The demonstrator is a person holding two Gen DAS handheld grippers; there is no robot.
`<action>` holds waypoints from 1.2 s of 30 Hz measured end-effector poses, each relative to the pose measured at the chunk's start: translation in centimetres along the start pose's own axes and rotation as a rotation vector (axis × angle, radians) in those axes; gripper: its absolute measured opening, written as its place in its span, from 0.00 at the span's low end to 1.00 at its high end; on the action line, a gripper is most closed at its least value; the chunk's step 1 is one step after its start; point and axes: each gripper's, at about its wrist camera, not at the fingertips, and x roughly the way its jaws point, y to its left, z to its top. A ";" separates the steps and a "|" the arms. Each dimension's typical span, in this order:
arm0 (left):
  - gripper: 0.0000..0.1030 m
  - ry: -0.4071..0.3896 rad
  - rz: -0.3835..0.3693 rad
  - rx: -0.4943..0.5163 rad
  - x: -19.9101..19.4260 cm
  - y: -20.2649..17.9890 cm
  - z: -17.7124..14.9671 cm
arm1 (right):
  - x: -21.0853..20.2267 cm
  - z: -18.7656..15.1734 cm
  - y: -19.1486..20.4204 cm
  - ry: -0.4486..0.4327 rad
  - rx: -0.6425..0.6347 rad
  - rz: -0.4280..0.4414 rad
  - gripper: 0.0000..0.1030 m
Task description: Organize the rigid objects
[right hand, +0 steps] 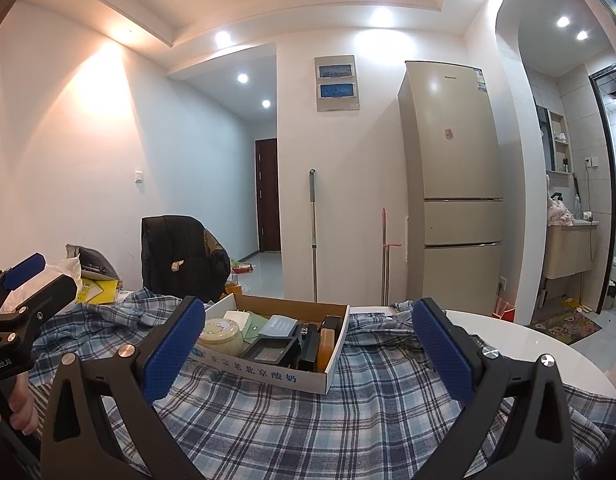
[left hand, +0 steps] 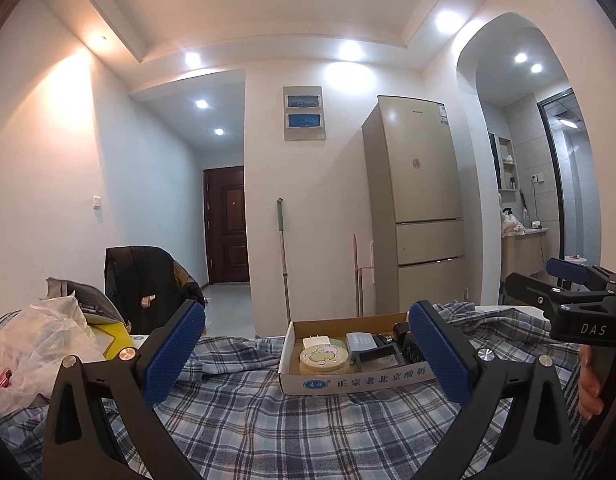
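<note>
On the left of the table, a crumpled plastic bag and a yellow packet are lying beside the plaid cloth. The left gripper is hovering over that cloth with its blue pads spread wide and nothing between them. Straight ahead, the shallow cardboard box is sitting on the cloth, holding the rigid items: a round cream tin at its left end, a white charger block just behind it, a grey flat case in the middle, a black tray in front and an amber bar at the right. The tin is probably light but smooth and curved, so pinching across its sides looks safest; the flat pieces likely want gripping by their edges. The right gripper is likewise gaping, empty, facing the box.
</note>
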 end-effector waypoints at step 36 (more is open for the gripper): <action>1.00 -0.003 0.024 -0.004 -0.1 0.0 0.1 | 0.1 0.0 0.2 -0.001 -0.001 0.000 1.00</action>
